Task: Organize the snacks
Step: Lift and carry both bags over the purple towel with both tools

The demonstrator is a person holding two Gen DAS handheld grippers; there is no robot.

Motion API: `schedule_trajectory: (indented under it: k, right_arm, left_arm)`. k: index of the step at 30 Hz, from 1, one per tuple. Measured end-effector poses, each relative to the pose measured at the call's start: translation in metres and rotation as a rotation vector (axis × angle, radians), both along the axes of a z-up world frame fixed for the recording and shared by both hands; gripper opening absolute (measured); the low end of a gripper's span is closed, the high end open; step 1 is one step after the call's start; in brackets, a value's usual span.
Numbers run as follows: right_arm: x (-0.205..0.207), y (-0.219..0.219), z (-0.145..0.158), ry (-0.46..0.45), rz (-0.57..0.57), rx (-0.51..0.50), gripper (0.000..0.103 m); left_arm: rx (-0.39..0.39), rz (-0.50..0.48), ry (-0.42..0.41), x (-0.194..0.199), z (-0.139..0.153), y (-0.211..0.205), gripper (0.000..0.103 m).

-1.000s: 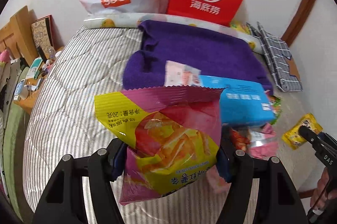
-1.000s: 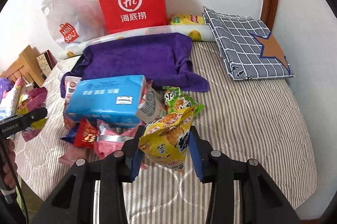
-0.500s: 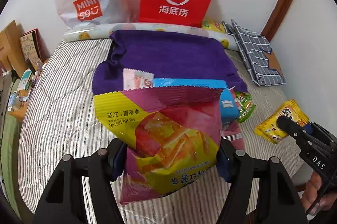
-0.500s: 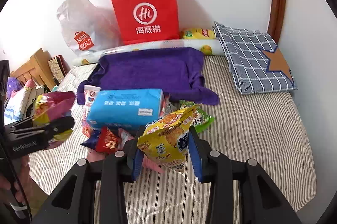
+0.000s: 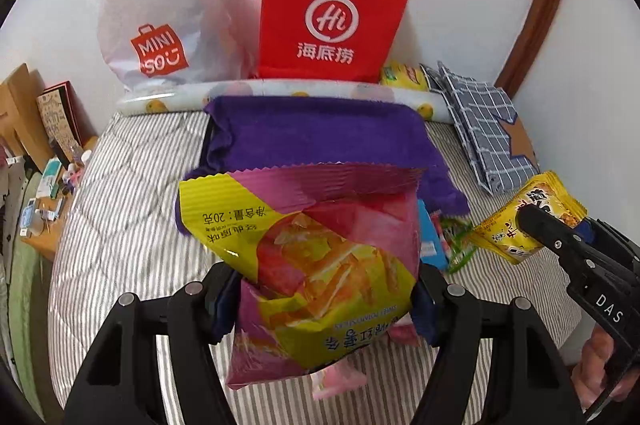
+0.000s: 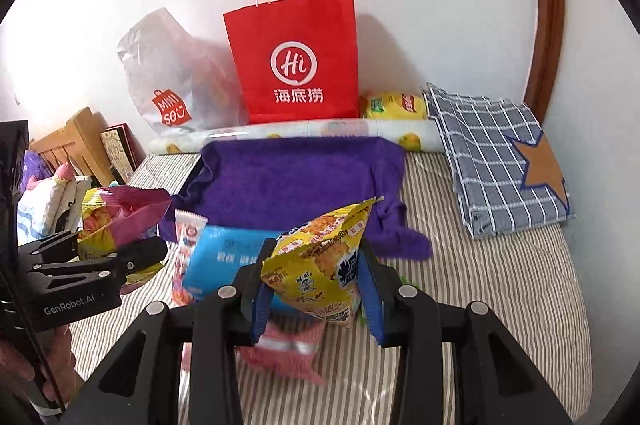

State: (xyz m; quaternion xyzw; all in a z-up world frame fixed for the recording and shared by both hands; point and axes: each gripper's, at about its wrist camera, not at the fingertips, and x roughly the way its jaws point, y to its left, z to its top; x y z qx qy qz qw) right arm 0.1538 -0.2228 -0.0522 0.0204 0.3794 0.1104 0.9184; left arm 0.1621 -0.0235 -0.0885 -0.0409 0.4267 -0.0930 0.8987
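Fingers of the left gripper (image 5: pixel 324 299) clamp a pink-and-yellow snack bag (image 5: pixel 316 265); the right gripper (image 6: pixel 314 295) pinches a yellow snack packet (image 6: pixel 320 261). Both hang over the striped bed (image 6: pixel 500 285), in front of the red paper bag (image 6: pixel 296 57). Slippery foil could slide out and fall among the loose snacks near the purple towel (image 6: pixel 296 177).

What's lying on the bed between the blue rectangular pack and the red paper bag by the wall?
A purple towel and, behind it, a fruit-printed roll lie between the blue pack and red paper bag, clearest in the right wrist view.
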Motion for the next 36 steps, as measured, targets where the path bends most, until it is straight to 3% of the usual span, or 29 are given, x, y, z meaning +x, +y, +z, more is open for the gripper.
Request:
schedule_trajectory:
  k: [18, 36]
  right_arm:
    - [0.109, 0.008, -0.001, -0.03, -0.012, 0.001, 0.037]
    - [0.205, 0.01, -0.073, 0.076, -0.041, -0.006, 0.037]
  left_arm:
    - [0.026, 0.034, -0.003, 0.102, 0.007, 0.019, 0.068]
    - [0.023, 0.038, 0.092, 0.196, -0.048, 0.029, 0.068]
